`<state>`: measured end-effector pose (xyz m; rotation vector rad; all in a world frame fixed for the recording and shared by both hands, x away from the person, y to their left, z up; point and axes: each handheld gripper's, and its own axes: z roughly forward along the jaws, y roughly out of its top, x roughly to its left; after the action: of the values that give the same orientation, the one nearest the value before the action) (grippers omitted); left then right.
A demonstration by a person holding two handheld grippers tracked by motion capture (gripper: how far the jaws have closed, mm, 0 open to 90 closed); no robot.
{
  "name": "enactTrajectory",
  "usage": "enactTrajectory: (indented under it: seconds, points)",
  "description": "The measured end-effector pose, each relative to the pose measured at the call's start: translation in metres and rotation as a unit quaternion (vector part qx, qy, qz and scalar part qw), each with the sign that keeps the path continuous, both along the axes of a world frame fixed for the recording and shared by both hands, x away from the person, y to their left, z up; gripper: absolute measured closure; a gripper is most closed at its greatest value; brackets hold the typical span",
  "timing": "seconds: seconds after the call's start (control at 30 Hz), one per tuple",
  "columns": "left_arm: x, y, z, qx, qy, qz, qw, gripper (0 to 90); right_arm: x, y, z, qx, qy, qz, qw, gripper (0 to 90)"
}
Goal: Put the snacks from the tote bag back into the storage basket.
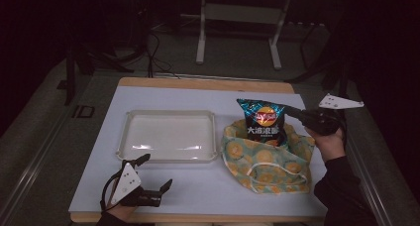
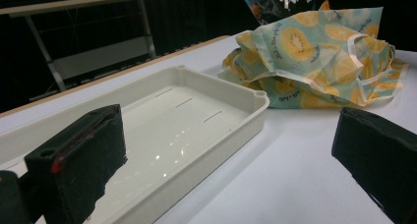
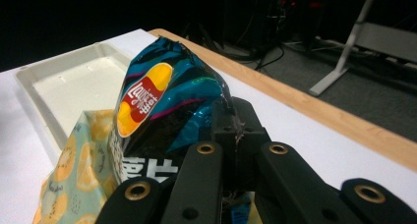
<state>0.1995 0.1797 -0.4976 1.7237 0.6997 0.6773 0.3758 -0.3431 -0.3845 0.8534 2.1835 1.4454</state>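
A dark blue chip bag (image 1: pixel 263 121) (image 3: pixel 157 111) stands upright, its lower part inside a yellow-and-green fruit-print cloth bag (image 1: pixel 267 159) (image 2: pixel 314 62) on the white table. My right gripper (image 1: pixel 293 113) (image 3: pixel 231 130) is shut on the chip bag's upper right edge, held by a hand (image 1: pixel 331 142). My left gripper (image 1: pixel 156 172) (image 2: pixel 226 160) hovers open near the table's front left edge, below the white tray (image 1: pixel 168 137) (image 2: pixel 206 135), with nothing between its jaws.
The white tray lies empty at the table's middle left. The wooden table edge (image 1: pixel 208 83) runs along the back. Beyond it, a metal stand (image 1: pixel 237 28) and cables (image 1: pixel 153 52) sit on the dark floor.
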Motion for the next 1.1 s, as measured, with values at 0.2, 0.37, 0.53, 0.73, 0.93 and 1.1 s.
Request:
enactTrajectory:
  seconds: [0.2, 0.37, 0.53, 0.73, 0.93, 1.1]
  points:
    - [0.0, 0.0, 0.0, 0.0, 0.0, 0.001, 1.0, 0.2, -0.005, -0.002, 0.019, 0.013, -0.015, -0.002, 0.9998, 90.0]
    - [0.0, 0.0, 0.0, 0.003, 0.002, 0.001, 1.0, 0.2, -0.007, -0.005, 0.033, 0.019, -0.028, -0.014, 0.9993, 90.0]
    - [0.0, -0.001, 0.0, 0.003, 0.002, 0.003, 1.0, 0.2, -0.007, -0.003, 0.046, 0.018, -0.035, -0.025, 0.9989, 90.0]
    - [-0.003, -0.002, 0.001, 0.001, 0.004, 0.002, 1.0, 0.2, -0.007, 0.003, 0.063, 0.014, -0.042, -0.034, 0.9984, 90.0]
    - [-0.006, -0.001, 0.002, 0.0, 0.002, 0.004, 1.0, 0.2, -0.009, 0.008, 0.083, 0.015, -0.058, -0.042, 0.9973, 90.0]
    - [-0.008, 0.0, 0.003, -0.007, 0.004, 0.007, 0.9999, 0.2, -0.008, 0.016, 0.096, 0.013, -0.066, -0.049, 0.9965, 90.0]
